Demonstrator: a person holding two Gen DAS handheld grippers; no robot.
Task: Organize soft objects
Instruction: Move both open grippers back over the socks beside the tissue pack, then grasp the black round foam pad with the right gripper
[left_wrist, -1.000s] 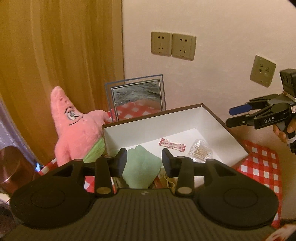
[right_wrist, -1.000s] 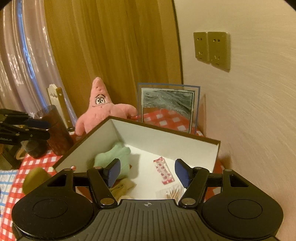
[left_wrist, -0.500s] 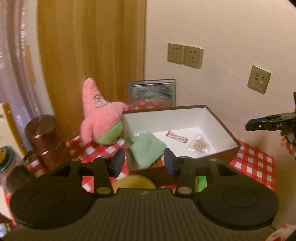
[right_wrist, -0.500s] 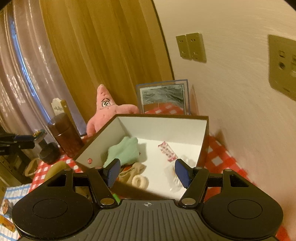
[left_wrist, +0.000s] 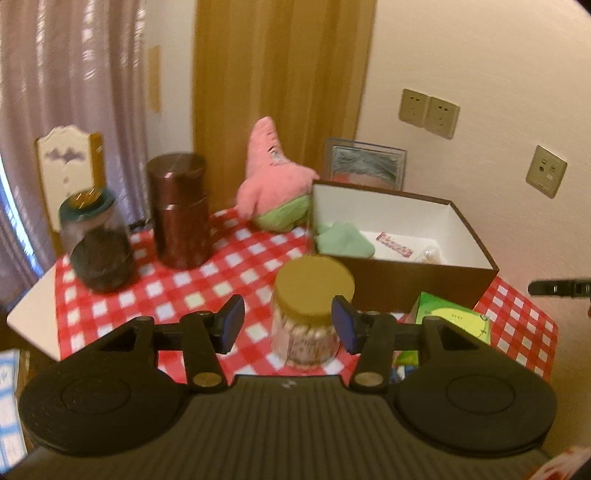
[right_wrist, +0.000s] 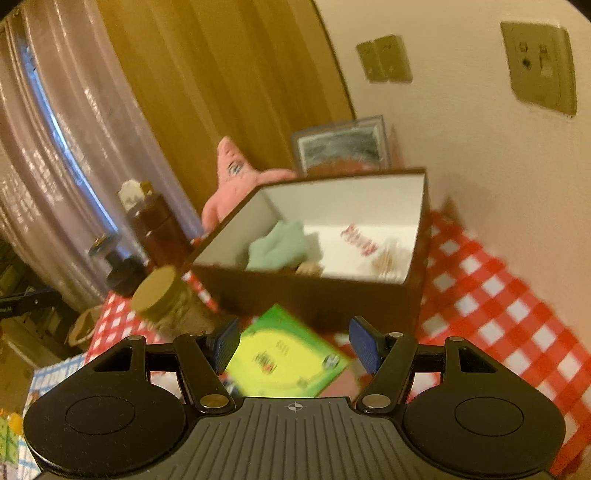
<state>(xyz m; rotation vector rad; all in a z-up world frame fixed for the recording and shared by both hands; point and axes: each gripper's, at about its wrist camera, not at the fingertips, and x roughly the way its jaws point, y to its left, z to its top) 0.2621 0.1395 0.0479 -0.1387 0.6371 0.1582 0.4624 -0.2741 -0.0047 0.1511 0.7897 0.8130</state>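
Left gripper (left_wrist: 288, 325): blue ribbed pads apart and opening, nothing gripped; a round jar (left_wrist: 310, 314) with a flat mustard lid stands just beyond the tips, seen between them, its clear wall showing pale sticks packed inside. Right of the right finger, a glossy green packet (left_wrist: 454, 321) lies on the red-and-white checked cloth (left_wrist: 207, 280). Past the jar, an open rectangular box (left_wrist: 424, 280), brown outside and white inside, holds a soft mint-green cloth (left_wrist: 343, 240) crumpled in its left corner, a small red-patterned strip and a clear bag of sticks. Left of the left finger and farther off: a glass jar of dark contents, then a tall copper-brown metal canister (left_wrist: 179, 214). Behind the box's left end sits a pink star plush (left_wrist: 273, 181), fuzzy, with green shorts, upright against the curtain. Right gripper (right_wrist: 293, 343): pads wide apart, empty, the same green packet directly beyond them, blurred; box behind it, plush farthest.
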